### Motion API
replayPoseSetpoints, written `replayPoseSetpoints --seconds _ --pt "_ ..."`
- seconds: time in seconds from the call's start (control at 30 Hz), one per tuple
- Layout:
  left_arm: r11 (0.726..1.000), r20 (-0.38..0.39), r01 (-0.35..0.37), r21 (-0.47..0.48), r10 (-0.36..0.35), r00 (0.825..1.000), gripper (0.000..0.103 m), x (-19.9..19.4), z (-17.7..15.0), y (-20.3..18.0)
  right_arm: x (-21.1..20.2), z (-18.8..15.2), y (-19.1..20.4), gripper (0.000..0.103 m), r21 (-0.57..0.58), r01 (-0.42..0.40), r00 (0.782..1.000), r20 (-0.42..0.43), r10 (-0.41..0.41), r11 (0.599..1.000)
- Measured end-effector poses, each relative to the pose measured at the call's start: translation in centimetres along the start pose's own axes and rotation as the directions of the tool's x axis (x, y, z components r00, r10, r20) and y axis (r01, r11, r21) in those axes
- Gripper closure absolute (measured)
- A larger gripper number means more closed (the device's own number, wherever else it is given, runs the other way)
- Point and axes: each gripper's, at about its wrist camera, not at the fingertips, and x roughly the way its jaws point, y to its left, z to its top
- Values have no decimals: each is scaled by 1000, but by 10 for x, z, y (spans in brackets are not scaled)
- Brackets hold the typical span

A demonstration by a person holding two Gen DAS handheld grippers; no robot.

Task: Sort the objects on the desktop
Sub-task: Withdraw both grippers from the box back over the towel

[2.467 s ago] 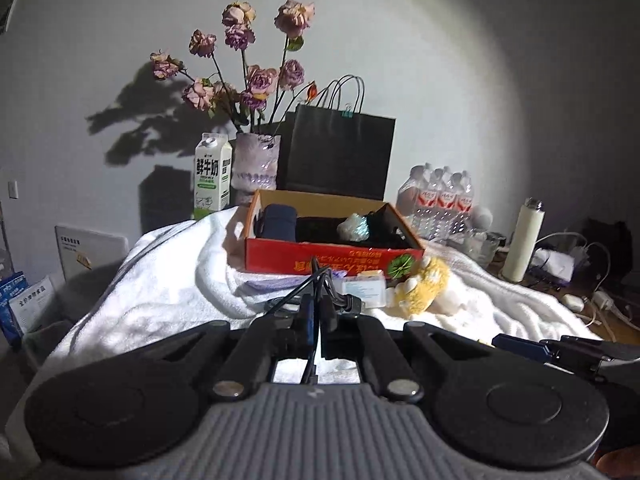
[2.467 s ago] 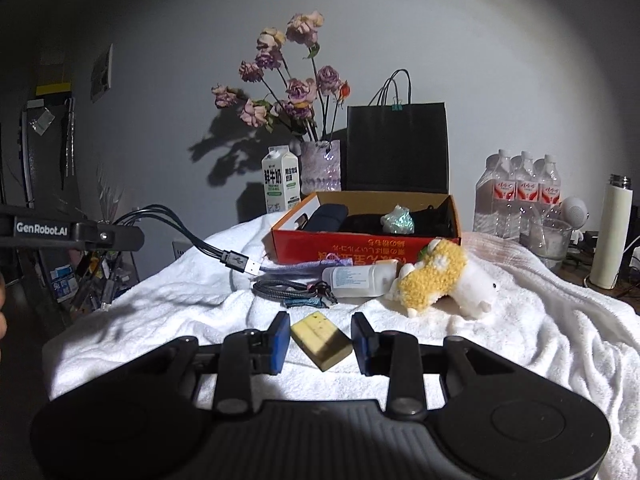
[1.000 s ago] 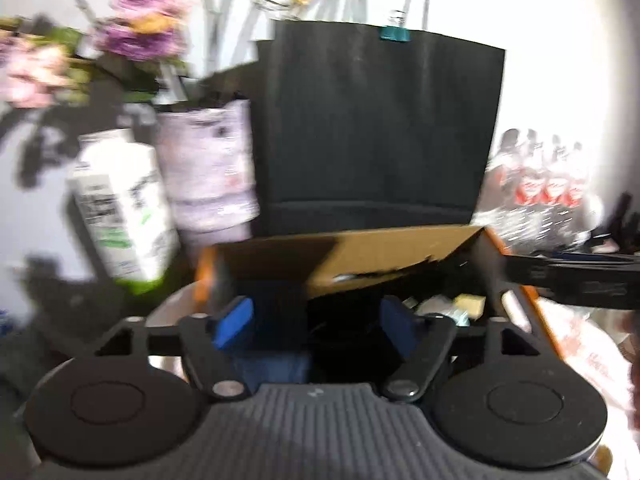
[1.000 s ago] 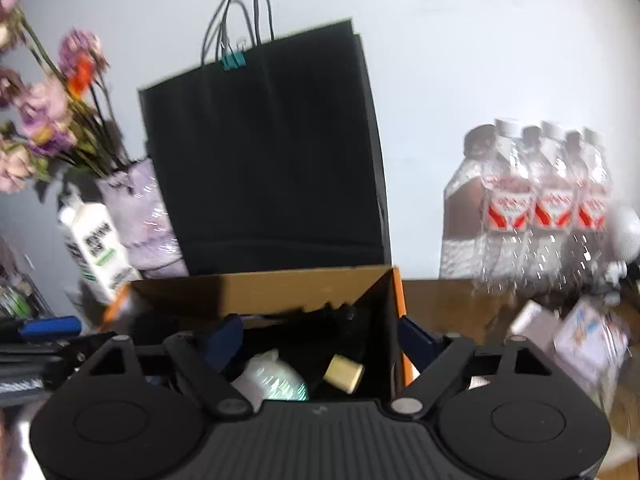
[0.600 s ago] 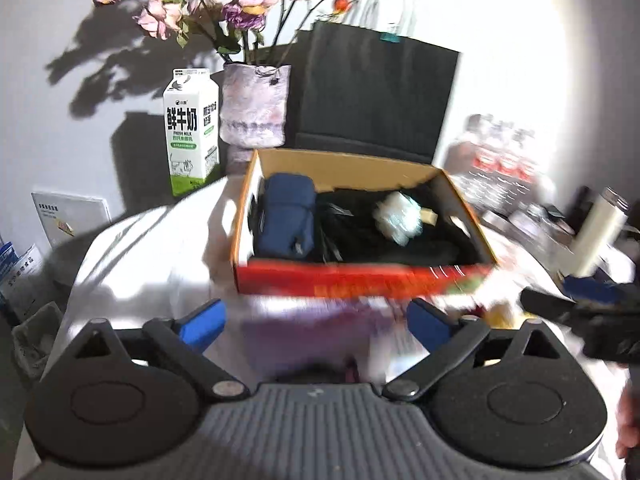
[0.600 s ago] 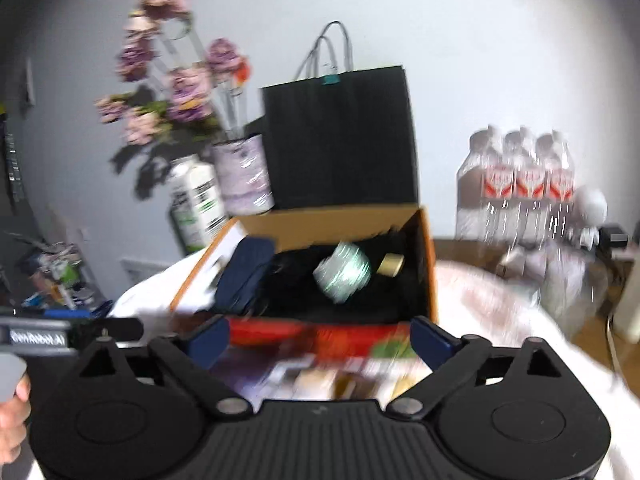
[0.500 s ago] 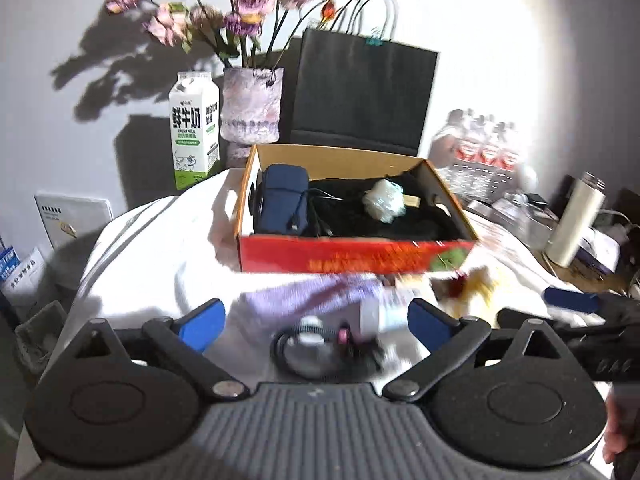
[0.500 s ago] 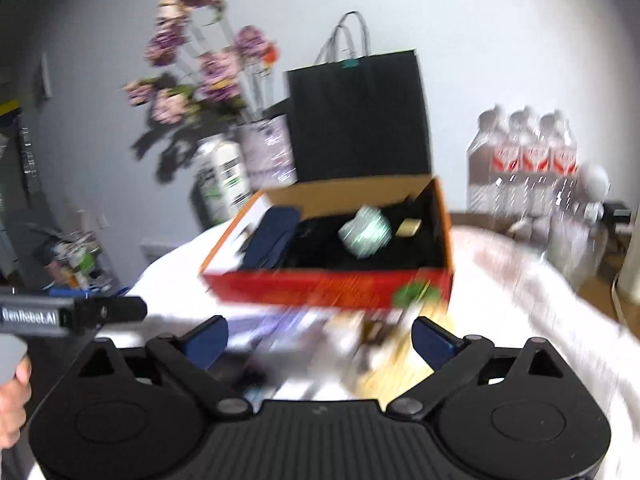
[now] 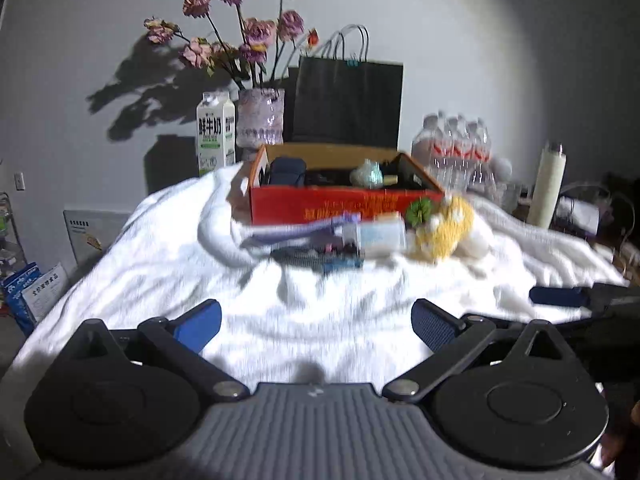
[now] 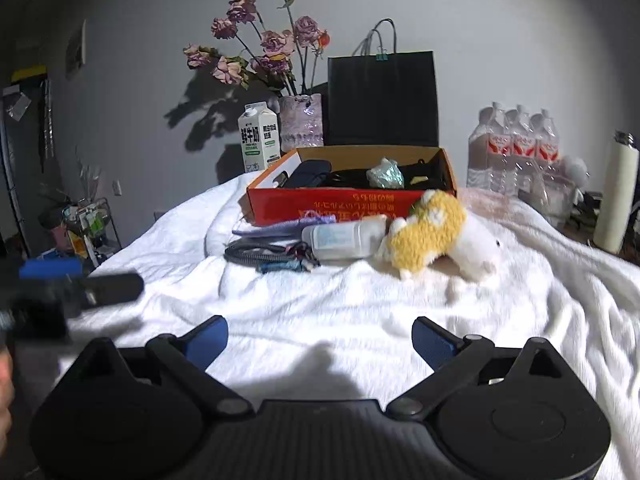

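Two grippers, the left gripper [image 9: 316, 322] and the right gripper [image 10: 320, 338], hover low over the towel-covered counter [image 10: 540, 300], each with its blue-padded jaws spread wide and nothing between them. Four loose items lie in a tight cluster just in front of the orange cardboard box [image 10: 348, 202]: a coiled braided cable [image 10: 260, 252], a translucent plastic bottle [image 10: 344, 237] on its side, a flat lilac pouch [image 10: 288, 226] and a yellow-and-white plush toy [image 10: 436, 236]. The bottle touches the plush and lies just beside the cable. Inside the box sit a dark blue case [image 10: 308, 172], a crumpled pale-green lump [image 10: 385, 176] and dark cords.

Risks, as judged from this layout:
- The cable is limp and loosely coiled; a pinch on one loop may let the rest trail and drag the small keyring-like bits beside it.
- The bottle is smooth, rounded and lying down, so it may roll or squirt out of a shallow grip.
- The towel is deep-piled and wrinkled; a low approach may snag its folds and shift the whole cluster.
- The plush is soft and compressible, easy to hold, but lifting it may nudge the bottle resting against it.
- The two grippers work close together and could collide over the same cluster.

Behind the box stand a milk carton [image 10: 258, 142], a glass vase [image 10: 301, 122] of dried roses and a black paper bag [image 10: 382, 100], all upright and liable to tip if the box is pushed back.
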Motion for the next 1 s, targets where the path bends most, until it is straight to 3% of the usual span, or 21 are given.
replayPoseSetpoints --seconds 0.2,0.3,0.63,0.8,0.93,1.0 --pt "999 -42 30 -40 -32 999 0 -8 -14 7 -17 -10 7 5 -14 17 999 -29 -18 1000" --pt "1000 -46 -13 -24 12 999 0 -1 -17 9 -21 -10 6 5 -10 19 1000 -11 -19 1000" --pt "999 -66 -35 -27 33 997 0 36 -21 13 5 -20 -18 5 41 69 997 -20 -69 997" --pt "998 -55 -66 21 67 996 0 62 -5 14 23 -15 -28 7 65 53 998 -33 -51 997" --pt "999 -43 21 44 -19 999 0 95 20 18 43 3 -30 11 22 42 999 -27 -41 999" --pt "1000 -63 17 11 -16 998 2 118 33 22 54 16 -33 15 2 46 999 -4 -46 999"
